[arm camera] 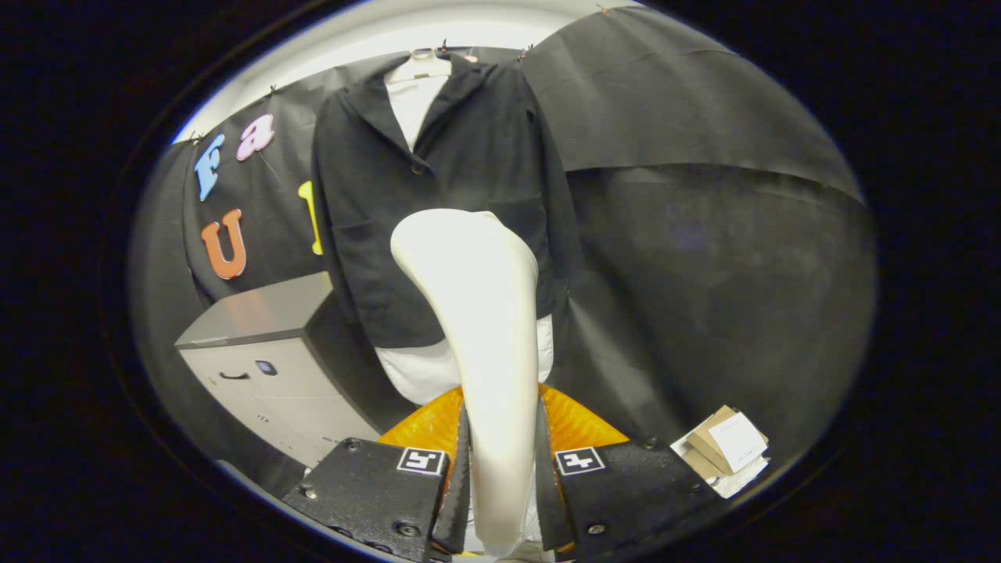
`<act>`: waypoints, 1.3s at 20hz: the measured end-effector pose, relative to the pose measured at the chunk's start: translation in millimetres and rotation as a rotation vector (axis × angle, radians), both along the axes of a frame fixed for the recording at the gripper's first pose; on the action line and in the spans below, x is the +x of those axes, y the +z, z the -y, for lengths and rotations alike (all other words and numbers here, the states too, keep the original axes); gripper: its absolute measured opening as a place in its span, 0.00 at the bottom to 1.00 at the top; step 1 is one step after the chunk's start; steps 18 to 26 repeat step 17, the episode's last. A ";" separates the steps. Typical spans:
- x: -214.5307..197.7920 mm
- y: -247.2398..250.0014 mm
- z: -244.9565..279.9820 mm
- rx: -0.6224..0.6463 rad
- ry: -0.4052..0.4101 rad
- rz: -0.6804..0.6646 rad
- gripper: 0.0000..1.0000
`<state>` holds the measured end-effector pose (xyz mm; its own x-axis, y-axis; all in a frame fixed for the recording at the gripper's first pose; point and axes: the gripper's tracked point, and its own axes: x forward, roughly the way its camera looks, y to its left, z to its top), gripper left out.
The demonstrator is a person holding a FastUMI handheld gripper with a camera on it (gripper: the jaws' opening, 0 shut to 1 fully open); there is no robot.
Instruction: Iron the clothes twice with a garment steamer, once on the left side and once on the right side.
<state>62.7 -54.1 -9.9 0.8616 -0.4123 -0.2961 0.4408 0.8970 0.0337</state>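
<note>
A dark black button-front jacket (446, 195) hangs on a hanger against the black cloth booth wall (704, 258), worn over a white shirt (410, 102) whose collar shows at the neck and whose hem peeks out below; hanging it upright and spread flat lets steam pass down each side. To the jacket's left, lower down, stands a grey metal cabinet (258, 367) with a dark handle on its front, pushed back so it stays out of the working path. Directly ahead of the fingers, a smooth cream-white plastic garment steamer (481, 328) rises with its rounded head reaching the jacket's lower middle, close to the fabric; whether it touches cannot be told. The hand-held gripper (500, 485) is clenched on the steamer's narrow handle, both fingers pressing its sides, which keeps the head aimed forward at the cloth. Behind the fingers lies a ribbed orange surface (422, 426). To the right rest small brown cardboard boxes (723, 450) with a white label.
</note>
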 end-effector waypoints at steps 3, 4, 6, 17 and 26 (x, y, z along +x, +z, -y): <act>-48.3 12.5 -31.2 -0.018 0.008 0.033 0.38; -62.8 17.0 -42.0 -0.013 0.009 0.038 0.38; -84.3 27.1 -62.0 -0.017 0.026 0.050 0.38; -134.7 58.9 -116.5 -0.092 0.174 0.079 0.38; -134.7 58.9 -116.5 -0.092 0.174 0.079 0.38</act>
